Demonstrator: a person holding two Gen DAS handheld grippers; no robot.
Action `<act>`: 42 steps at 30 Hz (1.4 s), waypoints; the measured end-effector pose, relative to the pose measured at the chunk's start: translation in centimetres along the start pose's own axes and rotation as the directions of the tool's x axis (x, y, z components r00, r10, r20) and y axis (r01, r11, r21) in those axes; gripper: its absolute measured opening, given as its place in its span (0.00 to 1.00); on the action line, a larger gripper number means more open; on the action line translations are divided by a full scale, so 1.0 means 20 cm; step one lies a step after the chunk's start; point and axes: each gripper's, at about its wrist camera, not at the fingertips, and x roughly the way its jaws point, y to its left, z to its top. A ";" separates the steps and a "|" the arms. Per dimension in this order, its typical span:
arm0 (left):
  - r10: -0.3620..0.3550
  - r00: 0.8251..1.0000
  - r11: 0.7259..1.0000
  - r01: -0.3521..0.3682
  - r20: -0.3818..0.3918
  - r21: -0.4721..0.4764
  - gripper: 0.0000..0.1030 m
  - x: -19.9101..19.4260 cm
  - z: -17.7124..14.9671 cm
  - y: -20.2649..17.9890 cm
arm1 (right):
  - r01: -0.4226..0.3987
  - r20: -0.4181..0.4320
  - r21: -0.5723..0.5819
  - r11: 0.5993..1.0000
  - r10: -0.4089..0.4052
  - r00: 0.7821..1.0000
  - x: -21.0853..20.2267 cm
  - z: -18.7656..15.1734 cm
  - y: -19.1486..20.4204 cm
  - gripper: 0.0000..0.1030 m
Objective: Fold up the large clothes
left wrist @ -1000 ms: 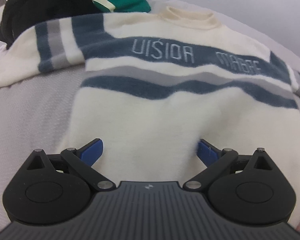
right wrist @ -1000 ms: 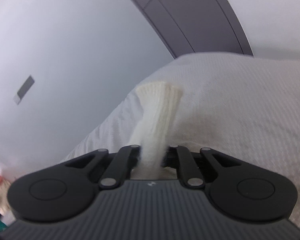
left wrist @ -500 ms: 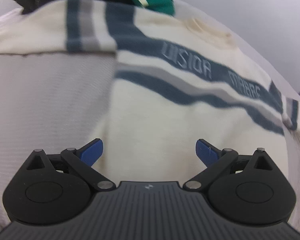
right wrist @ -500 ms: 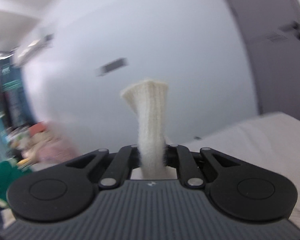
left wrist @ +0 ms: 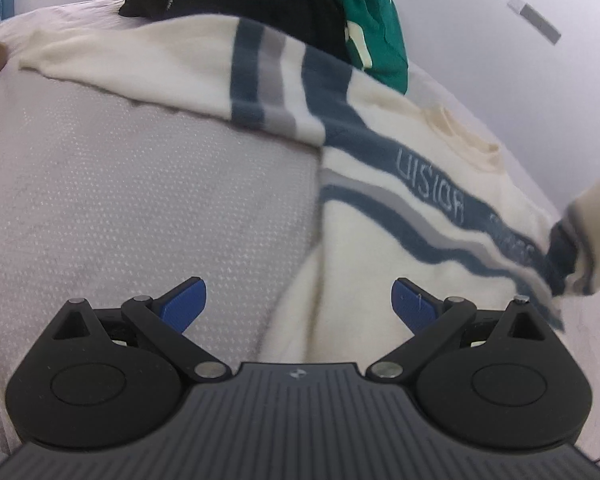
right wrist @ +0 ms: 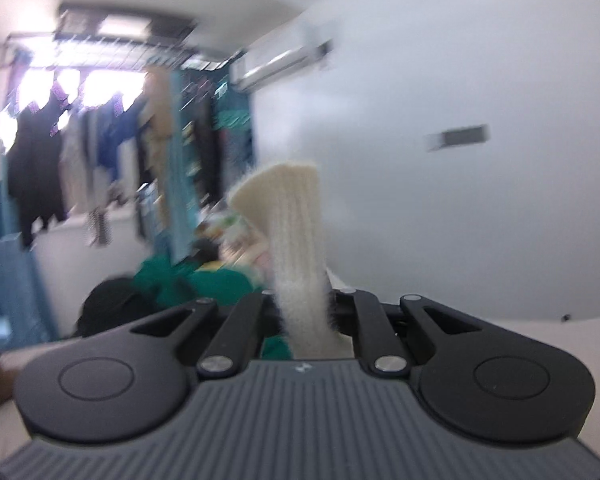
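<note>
On the grey bedspread (left wrist: 140,184) lies the cream striped sweater (left wrist: 364,248), soft, fuzzy and likely floppy, best taken at cuffs or hem. Right gripper (right wrist: 304,308) clamps its ribbed cuff (right wrist: 292,232); left gripper (left wrist: 298,300) hovers spread wide above the body.

White wall (right wrist: 440,80) seen at 3 o'clock; air conditioner (right wrist: 284,62) mounted at 12; backlit window (right wrist: 76,84) glimpsed at 10.

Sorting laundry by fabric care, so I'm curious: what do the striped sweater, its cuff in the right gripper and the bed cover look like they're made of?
Sweater: soft fuzzy knit, maybe wool or acrylic; its surface looks brushed. Cuff: ribbed knit, with vertical ridges and stray fibres. Bed cover: matte woven cloth, dotted with small raised bumps, likely cotton.
</note>
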 end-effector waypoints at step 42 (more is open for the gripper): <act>-0.282 0.954 0.954 0.269 0.097 0.132 0.61 -0.07 0.02 -0.08 | -0.049 -0.465 0.213 0.976 0.145 0.873 -0.22 -0.77 0.60 0.55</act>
